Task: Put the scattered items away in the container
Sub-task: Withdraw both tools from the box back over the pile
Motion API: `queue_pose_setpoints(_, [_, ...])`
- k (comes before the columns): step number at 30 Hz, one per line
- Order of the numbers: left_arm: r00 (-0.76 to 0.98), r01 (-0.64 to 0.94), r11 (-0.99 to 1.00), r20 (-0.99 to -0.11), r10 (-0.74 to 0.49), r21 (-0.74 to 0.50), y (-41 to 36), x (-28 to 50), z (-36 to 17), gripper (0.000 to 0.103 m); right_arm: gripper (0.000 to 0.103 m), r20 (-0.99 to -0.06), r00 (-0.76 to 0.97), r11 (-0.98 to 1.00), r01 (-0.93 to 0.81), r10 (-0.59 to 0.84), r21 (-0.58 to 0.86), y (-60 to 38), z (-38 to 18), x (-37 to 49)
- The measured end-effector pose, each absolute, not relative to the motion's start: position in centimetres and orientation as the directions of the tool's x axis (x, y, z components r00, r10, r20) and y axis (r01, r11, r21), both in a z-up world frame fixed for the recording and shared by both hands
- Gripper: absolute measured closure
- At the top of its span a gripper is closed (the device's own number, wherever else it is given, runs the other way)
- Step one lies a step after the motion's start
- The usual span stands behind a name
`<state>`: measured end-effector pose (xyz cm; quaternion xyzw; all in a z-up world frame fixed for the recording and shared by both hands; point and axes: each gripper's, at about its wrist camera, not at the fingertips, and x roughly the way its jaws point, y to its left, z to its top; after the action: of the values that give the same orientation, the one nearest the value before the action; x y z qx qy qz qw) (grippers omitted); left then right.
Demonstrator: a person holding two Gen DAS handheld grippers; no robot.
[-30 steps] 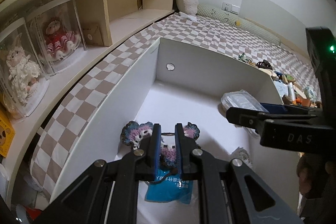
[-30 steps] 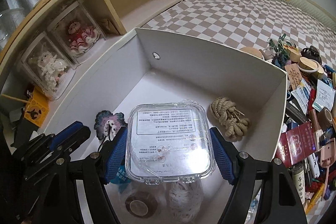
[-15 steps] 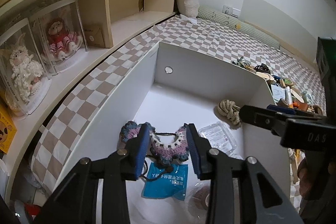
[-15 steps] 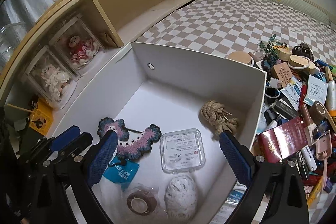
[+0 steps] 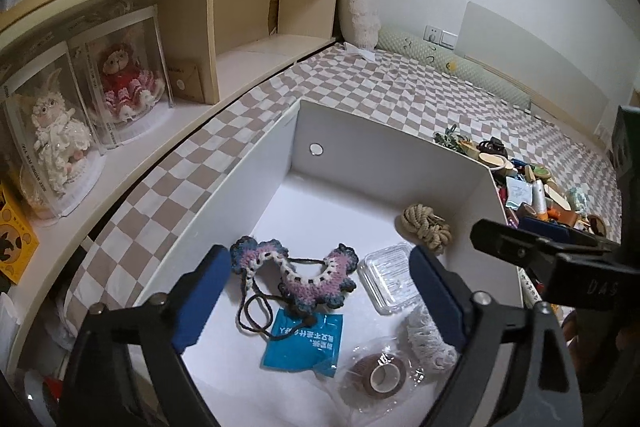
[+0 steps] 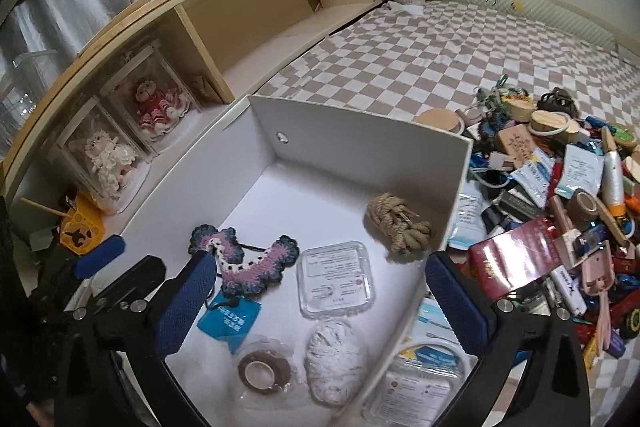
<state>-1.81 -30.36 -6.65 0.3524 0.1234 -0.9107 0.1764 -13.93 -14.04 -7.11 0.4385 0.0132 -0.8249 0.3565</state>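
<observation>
Underneath: a brown-and-cream checkered bedspread (image 6: 420, 39), with a wooden shelf unit (image 5: 240, 27) on the left and a white wall at the far side. White container (image 6: 360, 131) at centre holds a crocheted piece (image 5: 296, 267), clear plastic box (image 6: 336, 279), rope bundle (image 6: 396, 223), tape roll (image 6: 264, 369) and blue packet (image 5: 304, 341); scattered items (image 6: 560, 195) lie heaped right of it. Left gripper (image 5: 320, 299) and right gripper (image 6: 320, 303) hover above the container, jaws opening wide, nothing between them.

White container (image 6: 360, 131) with clear plastic case (image 6: 335, 279), rope bundle (image 6: 396, 223), crocheted piece (image 6: 248, 259) inside.
</observation>
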Motion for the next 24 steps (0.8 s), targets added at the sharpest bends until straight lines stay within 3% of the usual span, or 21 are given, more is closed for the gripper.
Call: queue_pose_setpoints(24, [-0.729,0.383,-0.919,-0.642,-0.239,-0.093,-26.2,-0.6,-2.3,0.007,0.000,-0.689,-0.452,-0.774,0.579,-0.566,0.256,-7.9,-3.5,-12.4])
